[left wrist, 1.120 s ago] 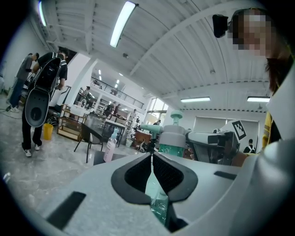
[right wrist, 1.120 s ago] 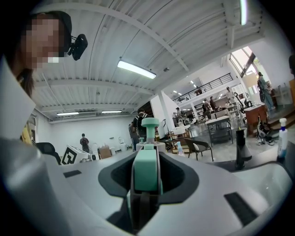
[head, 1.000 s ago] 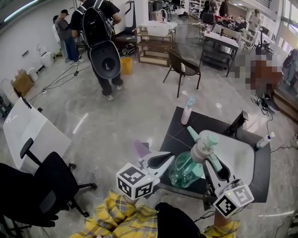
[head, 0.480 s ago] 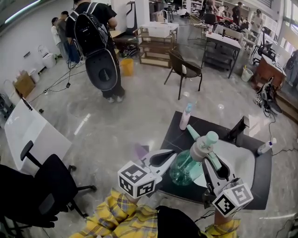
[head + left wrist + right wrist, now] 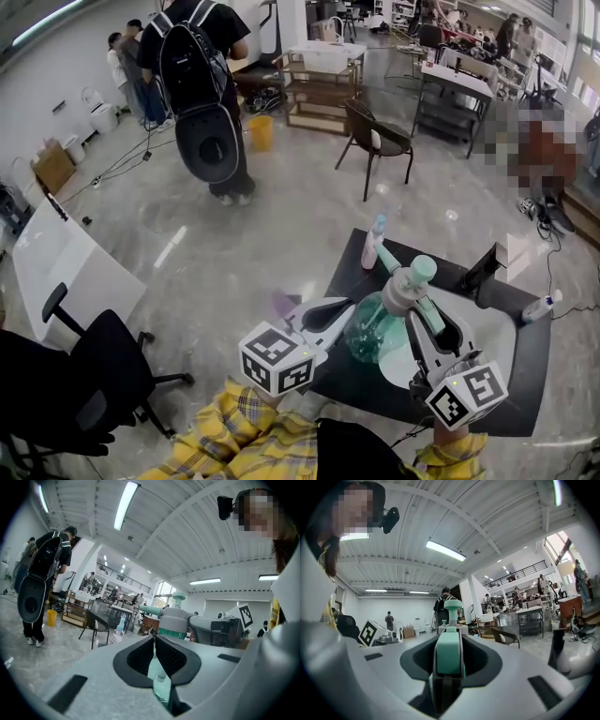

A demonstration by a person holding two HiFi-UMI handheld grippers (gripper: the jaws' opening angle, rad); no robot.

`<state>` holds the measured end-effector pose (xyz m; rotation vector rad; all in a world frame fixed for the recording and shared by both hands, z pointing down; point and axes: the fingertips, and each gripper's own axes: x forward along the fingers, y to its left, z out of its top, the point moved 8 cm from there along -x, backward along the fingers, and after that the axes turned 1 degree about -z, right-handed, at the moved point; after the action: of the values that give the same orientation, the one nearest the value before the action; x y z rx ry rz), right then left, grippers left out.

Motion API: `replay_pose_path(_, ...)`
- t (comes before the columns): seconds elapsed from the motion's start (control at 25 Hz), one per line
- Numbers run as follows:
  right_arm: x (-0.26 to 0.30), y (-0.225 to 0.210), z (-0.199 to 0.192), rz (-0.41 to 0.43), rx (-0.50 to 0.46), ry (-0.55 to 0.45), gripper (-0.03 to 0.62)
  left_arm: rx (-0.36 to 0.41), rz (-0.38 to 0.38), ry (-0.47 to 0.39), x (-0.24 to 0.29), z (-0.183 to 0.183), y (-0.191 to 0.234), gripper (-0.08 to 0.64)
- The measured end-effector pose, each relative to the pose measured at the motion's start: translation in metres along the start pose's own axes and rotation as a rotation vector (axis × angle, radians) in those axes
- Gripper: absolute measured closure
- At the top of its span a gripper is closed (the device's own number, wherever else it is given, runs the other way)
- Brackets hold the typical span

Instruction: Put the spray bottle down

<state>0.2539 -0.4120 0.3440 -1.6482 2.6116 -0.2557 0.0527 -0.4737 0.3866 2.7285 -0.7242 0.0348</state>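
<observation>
A teal spray bottle [image 5: 375, 330] with a pale green head hangs above the black table [image 5: 375, 389]. My right gripper [image 5: 424, 314] is shut on its green trigger [image 5: 449, 656], just below the head. In the right gripper view the trigger fills the gap between the jaws. My left gripper [image 5: 345, 314] sits close to the left of the bottle's body. Its pads meet at the tips with nothing between them. Through the narrow slit below the tips, the left gripper view shows the bottle [image 5: 173, 623] just beyond.
A white rounded board [image 5: 487, 328] lies on the table. A pink and blue spray bottle [image 5: 373, 246], a black stand [image 5: 483, 267] and a small white bottle [image 5: 539, 305] stand along the table's far side. An office chair [image 5: 103, 366] is at left; a person with a backpack [image 5: 202, 94] is farther off.
Both grippers and the teal bottle have moved forward, farther over the black table. The right gripper's hold on the trigger is the same.
</observation>
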Motion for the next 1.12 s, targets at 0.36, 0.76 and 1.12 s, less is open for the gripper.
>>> replay_pose_path(0.36, 0.027, -0.025, -0.006, 0.006, -0.057, -0.016, 0.479, -0.001, 0.021, -0.008, 0.025, 0.002, 0.016, 0.55)
replay_pose_path(0.76, 0.045, -0.034, -0.012, 0.025, -0.097, -0.044, 0.479, -0.014, 0.058, -0.025, 0.029, 0.0, 0.03, 0.549)
replay_pose_path(1.12, 0.054, -0.037, -0.013, 0.051, -0.111, -0.06, 0.479, -0.021, 0.071, -0.04, 0.034, 0.002, 0.039, 0.55)
